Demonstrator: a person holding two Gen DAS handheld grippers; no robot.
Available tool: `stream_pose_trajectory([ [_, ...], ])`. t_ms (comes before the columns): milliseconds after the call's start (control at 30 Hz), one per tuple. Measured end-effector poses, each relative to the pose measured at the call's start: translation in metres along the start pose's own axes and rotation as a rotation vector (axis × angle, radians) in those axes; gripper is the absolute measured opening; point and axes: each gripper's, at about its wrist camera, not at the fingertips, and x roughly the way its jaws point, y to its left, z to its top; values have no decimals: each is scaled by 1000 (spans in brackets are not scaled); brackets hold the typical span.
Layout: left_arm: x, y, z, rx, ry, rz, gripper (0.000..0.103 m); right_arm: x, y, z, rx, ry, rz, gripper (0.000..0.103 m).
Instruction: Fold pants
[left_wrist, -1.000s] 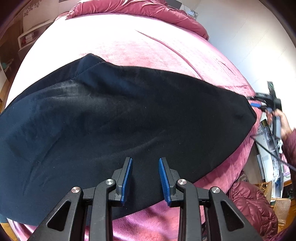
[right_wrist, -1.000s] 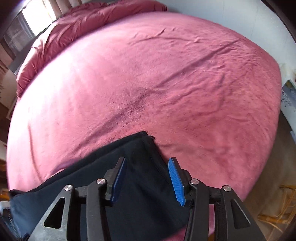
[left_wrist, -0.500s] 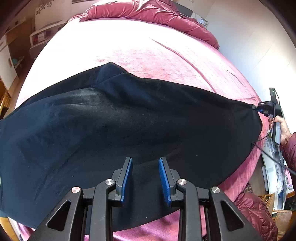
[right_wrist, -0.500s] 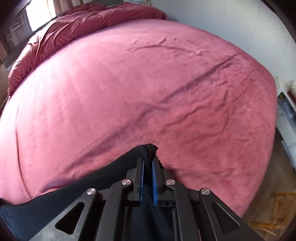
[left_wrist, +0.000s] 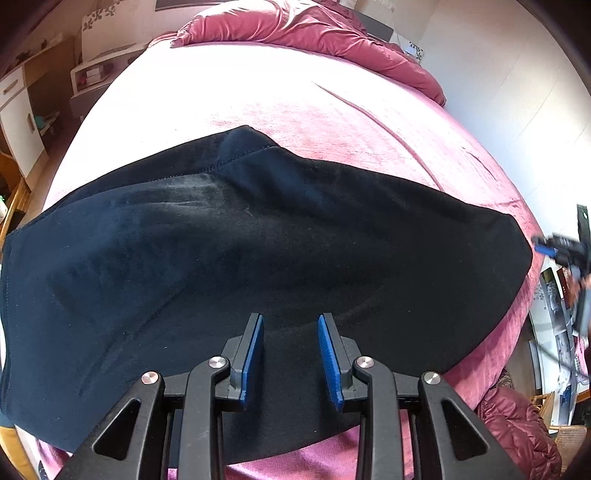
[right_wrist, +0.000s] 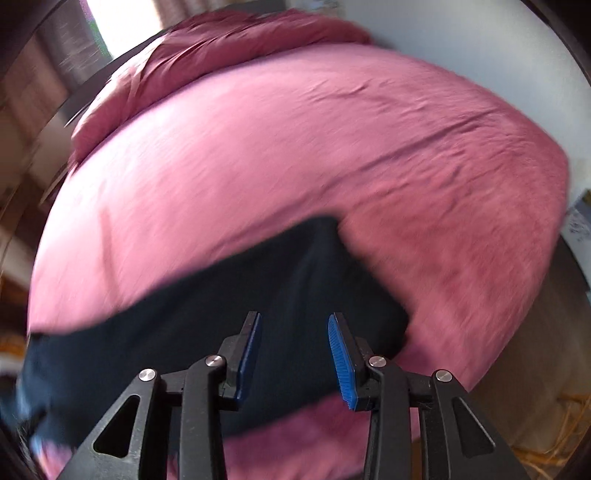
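Dark pants (left_wrist: 258, 258) lie flat on the pink bed (left_wrist: 295, 96), long axis running L–R across the left-wrist view, already doubled leg on leg. Left gripper (left_wrist: 290, 363) hovers over the near long edge, jaws partly open, nothing held. Right gripper (right_wrist: 294, 363) has just reopened off the cloth, empty, above the right-hand end; that end is nearest for the next fold, judged.
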Motion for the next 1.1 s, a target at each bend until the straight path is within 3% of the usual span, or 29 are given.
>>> stream_pose_trajectory([
  [133,-3,9,-6,0,-2,30,31,21,31,-32,-71,60,-16,38],
  [233,-6,21,-15,-18,21,72,31,49,27,-43,-83,103,-111,35],
  [367,-13,37,-28,-34,1,130,31,48,28,-42,-55,84,-143,35],
  [467,-30,48,-37,-75,-46,106,40,29,54,-44,-89,39,-159,37],
  [633,-51,63,-46,-127,-94,99,44,15,132,-55,-182,0,38,37],
  [867,-71,78,-52,-163,-91,102,44,36,268,-60,-368,71,352,37],
  [1000,-76,77,-50,-115,-123,92,44,39,342,-45,-466,89,474,37],
  [1100,-65,76,-39,-60,-142,114,44,51,382,-33,-511,117,508,37],
])
